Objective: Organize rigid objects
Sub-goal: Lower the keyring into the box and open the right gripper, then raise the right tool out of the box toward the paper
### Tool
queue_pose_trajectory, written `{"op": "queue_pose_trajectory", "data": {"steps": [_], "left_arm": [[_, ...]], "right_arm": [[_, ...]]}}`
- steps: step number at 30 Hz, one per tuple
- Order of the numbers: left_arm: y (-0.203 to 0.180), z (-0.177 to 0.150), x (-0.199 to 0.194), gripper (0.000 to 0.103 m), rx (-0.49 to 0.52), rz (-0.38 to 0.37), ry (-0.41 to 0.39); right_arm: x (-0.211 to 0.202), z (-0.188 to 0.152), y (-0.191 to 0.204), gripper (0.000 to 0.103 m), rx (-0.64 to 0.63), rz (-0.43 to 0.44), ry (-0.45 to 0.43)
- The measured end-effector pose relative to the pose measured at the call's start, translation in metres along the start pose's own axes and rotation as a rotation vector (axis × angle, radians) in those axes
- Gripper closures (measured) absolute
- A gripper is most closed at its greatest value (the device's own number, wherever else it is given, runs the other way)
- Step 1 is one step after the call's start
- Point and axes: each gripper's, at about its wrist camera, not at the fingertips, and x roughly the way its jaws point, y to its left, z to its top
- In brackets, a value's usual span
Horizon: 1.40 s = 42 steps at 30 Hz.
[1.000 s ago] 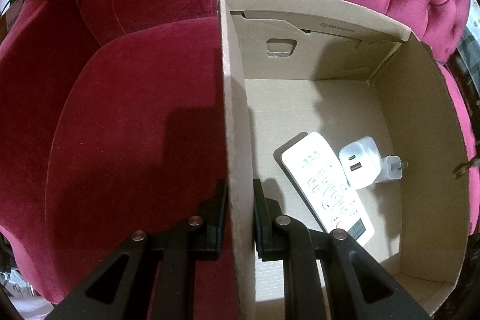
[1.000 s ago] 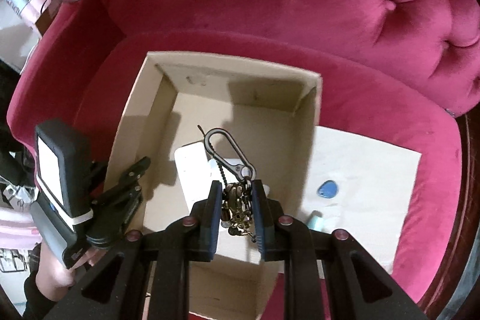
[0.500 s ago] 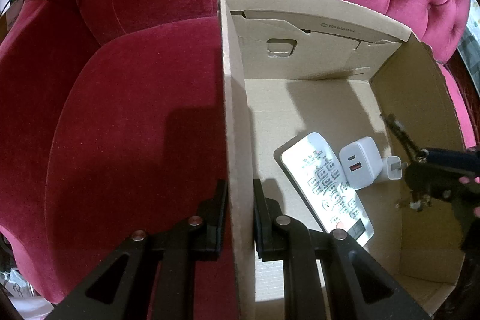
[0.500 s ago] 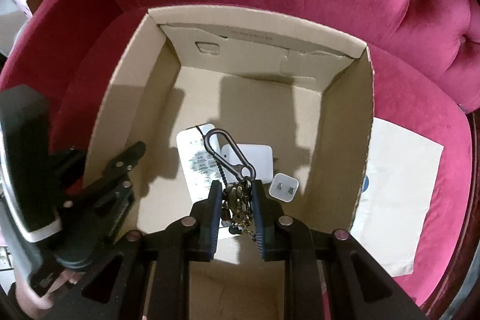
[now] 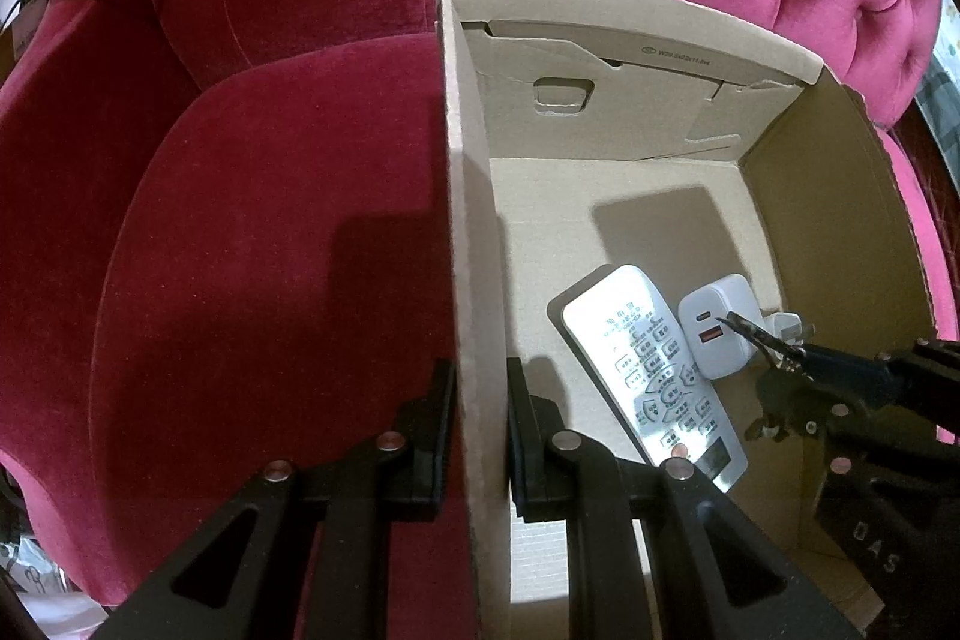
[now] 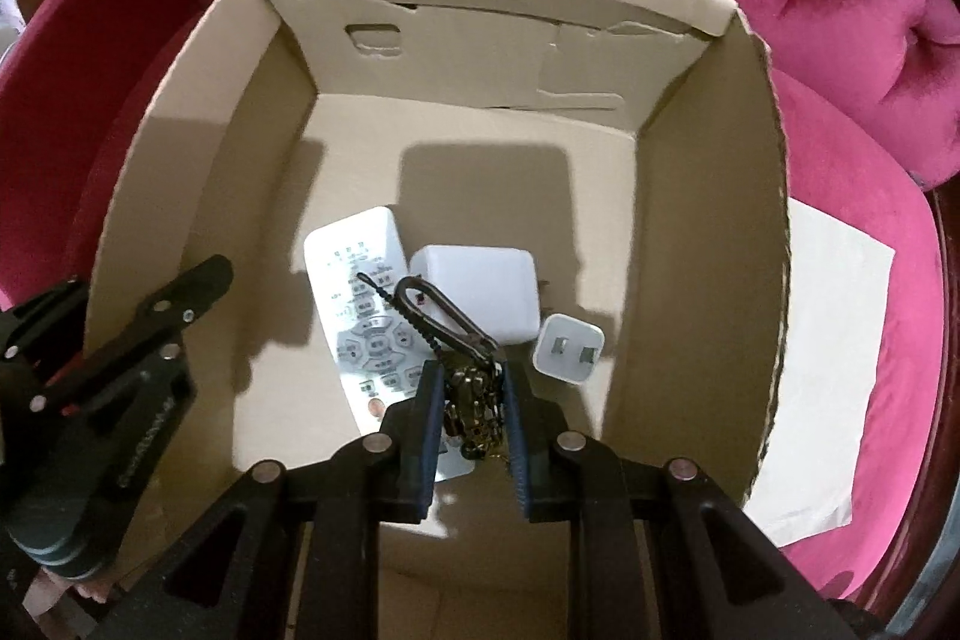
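Dangling from our right hand-held gripper (image 6: 474, 400), the keys (image 6: 474, 397) hang inside the box (image 6: 708, 220), clamped between both pads, carabiner (image 6: 441, 310) over the remote (image 6: 360, 316) and charger (image 6: 480, 292). Both of those lie on the box floor, a small plug (image 6: 567, 349) beside them. Our left hand-held gripper (image 5: 477, 436) is clenched on the box's wall. Under the box is a red chair (image 5: 240, 250).

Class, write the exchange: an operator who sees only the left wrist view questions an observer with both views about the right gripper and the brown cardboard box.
Operator: What's in the right gripper?
Observer: Its fingers pinch brass-coloured keys on a dark metal carabiner clip.
Operator: Anything beyond the brown cardboard box, past its right wall?
Observer: A white paper sheet lies on the crimson velvet sofa.
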Motion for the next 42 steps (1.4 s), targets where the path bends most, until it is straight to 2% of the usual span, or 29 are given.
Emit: {"op": "queue_pose_trajectory", "data": {"steps": [7,19,25,35,42], "left_arm": [[0.000,0.000,0.001,0.086,-0.001,-0.001,0.000],[0.001,0.001,0.000,0.086,-0.001,-0.001,0.001],[0.002,0.001,0.000,0.086,0.000,0.000,0.000],[0.002,0.001,0.000,0.086,0.000,0.001,-0.001],[0.001,0.001,0.000,0.086,-0.001,0.003,-0.001]], "right_arm": [[0.004,-0.006,-0.005,0.083,0.041,0.027,0.008],[-0.003,-0.006,0.000,0.080,0.027,0.039,-0.014],[-0.015,-0.005,-0.001,0.068,0.037,0.056,-0.040],[-0.039,-0.001,-0.004,0.065,0.041,0.068,-0.092],[-0.059,0.001,-0.014,0.057,0.035,0.044,-0.137]]}}
